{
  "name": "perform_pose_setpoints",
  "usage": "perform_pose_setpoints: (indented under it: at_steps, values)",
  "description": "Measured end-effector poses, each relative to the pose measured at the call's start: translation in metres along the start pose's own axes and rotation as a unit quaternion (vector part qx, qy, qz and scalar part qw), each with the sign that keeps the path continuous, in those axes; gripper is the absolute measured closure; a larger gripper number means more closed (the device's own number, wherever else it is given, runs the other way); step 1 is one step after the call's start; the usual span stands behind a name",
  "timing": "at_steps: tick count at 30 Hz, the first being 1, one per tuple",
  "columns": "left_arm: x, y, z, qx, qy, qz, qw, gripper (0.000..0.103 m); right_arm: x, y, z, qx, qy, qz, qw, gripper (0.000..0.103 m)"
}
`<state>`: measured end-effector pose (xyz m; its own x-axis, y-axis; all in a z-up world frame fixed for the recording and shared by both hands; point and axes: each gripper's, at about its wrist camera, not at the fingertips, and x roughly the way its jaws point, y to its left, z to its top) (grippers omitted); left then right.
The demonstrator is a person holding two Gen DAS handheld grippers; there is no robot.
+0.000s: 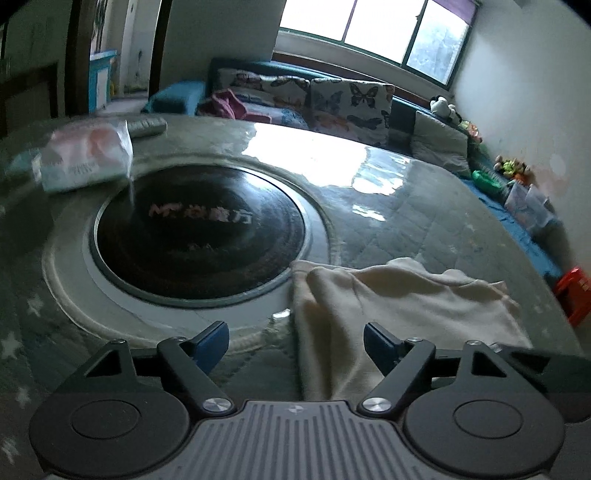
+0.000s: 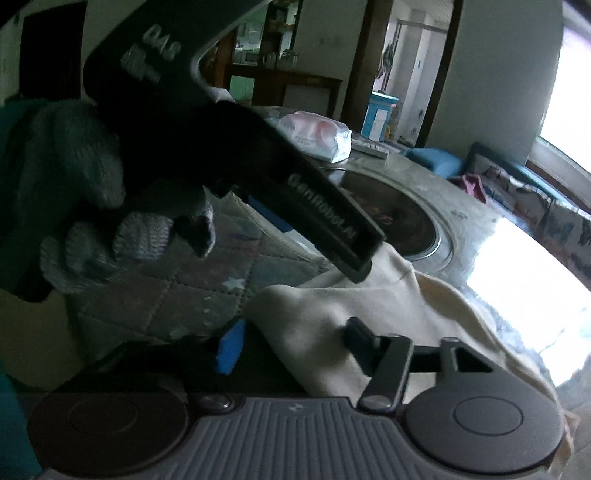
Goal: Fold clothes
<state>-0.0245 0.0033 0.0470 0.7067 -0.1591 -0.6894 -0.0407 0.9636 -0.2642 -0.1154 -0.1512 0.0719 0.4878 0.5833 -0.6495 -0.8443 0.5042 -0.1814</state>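
While the cream garment [image 1: 399, 306] lies rumpled at the near edge of the round table [image 1: 424, 206], the left gripper [image 1: 295, 341] hangs low over its left border, jaws spread wide, the cloth's edge running between the blue pads without either one pressing it. From the right wrist view, the right gripper [image 2: 295, 341] sits over the same garment [image 2: 424, 306], with a raised fold of fabric lying between its fingers; the jaws stand partly apart, and whether the pads actually bite the cloth cannot be told. Across that view reaches the other gripper's dark body, held by a hand in a grey knit glove [image 2: 92, 206], its tip touching or just above the far part of the garment. At the table's middle a dark round hotplate [image 1: 201, 230] is sunk within a pale ring. Near the far left edge rests a soft pack of tissues [image 1: 83, 158], with a grey remote [image 1: 147, 126] just behind it. Beyond the table, butterfly-print cushions [image 1: 351, 103] line a bench below the window [image 1: 388, 29].
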Motion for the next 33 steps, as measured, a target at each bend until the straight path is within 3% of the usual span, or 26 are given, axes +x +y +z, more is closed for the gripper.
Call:
perform_pose_setpoints:
  at_steps: [6,8,16,19,21,23,29,33]
  values:
    - [0.008,0.003,0.002,-0.071,0.031,-0.039,0.9962,0.021,-0.012,-0.024,-0.001,0.069,-0.026,0.016,0.997,0.091]
    - [0.012,0.005,0.003,-0.096,0.042,-0.051,0.9931,0.021,-0.019,-0.031,-0.002,0.09,-0.038,0.025,0.995,0.093]
    - [0.022,0.003,0.009,-0.159,0.065,-0.092,0.9807,0.025,-0.041,-0.054,-0.011,0.152,-0.077,0.065,0.983,0.097]
    - [0.028,0.004,0.009,-0.17,0.072,-0.103,0.9775,0.049,-0.052,-0.06,-0.015,0.162,-0.092,0.077,0.98,0.097]
    - [0.034,0.006,0.007,-0.181,0.081,-0.109,0.974,0.074,-0.056,-0.061,-0.018,0.164,-0.097,0.086,0.978,0.097]
    - [0.037,0.007,0.005,-0.186,0.08,-0.109,0.9731,0.081,-0.058,-0.061,-0.021,0.163,-0.1,0.093,0.977,0.097]
    - [0.036,0.005,0.006,-0.175,0.074,-0.104,0.9763,0.084,-0.065,-0.065,-0.03,0.167,-0.096,0.09,0.977,0.093]
    - [0.035,-0.001,0.008,-0.153,0.07,-0.098,0.9809,0.084,-0.075,-0.095,-0.049,0.204,-0.078,0.021,0.976,0.085]
